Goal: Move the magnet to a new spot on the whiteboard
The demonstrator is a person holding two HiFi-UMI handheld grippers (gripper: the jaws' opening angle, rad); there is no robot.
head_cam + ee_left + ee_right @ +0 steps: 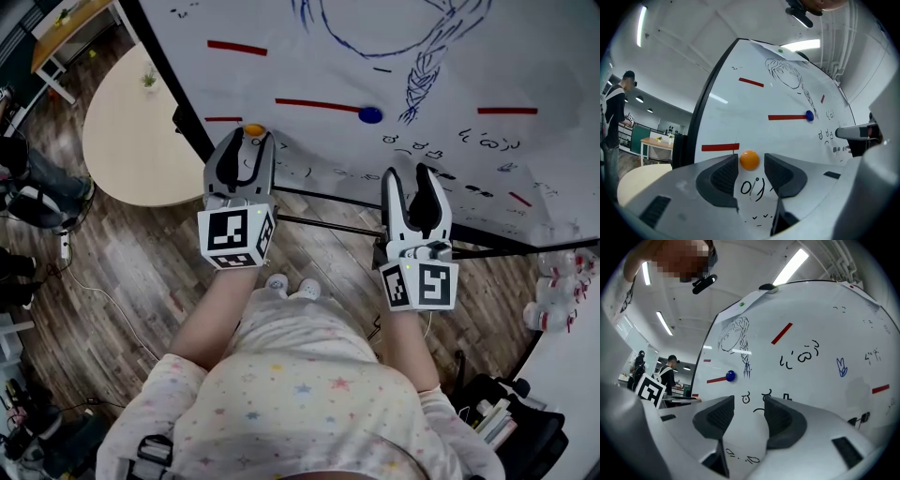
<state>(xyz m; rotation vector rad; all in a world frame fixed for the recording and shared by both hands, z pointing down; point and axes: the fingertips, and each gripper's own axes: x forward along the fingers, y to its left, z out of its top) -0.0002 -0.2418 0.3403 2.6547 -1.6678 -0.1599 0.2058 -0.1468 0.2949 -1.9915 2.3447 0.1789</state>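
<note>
A round orange magnet (254,129) (750,160) sticks to the whiteboard (309,56) (740,108) near its left edge, just under a red strip (720,147). My left gripper (253,141) (751,163) points level at the board with the magnet between its fingertips; the magnet lies against the left pad and a thin gap shows at the right pad. My right gripper (405,174) (749,401) faces the whiteboard (811,380) further right, open and with nothing between its jaws. A blue magnet (370,115) (809,115) (730,376) sits at the end of another red strip.
Drawings, scribbles and several red strips cover the board. A round beige table (131,131) stands to the left. The board's stand bars (328,225) run past my knees. Bottles (558,291) sit at the right. A person (614,117) stands far left.
</note>
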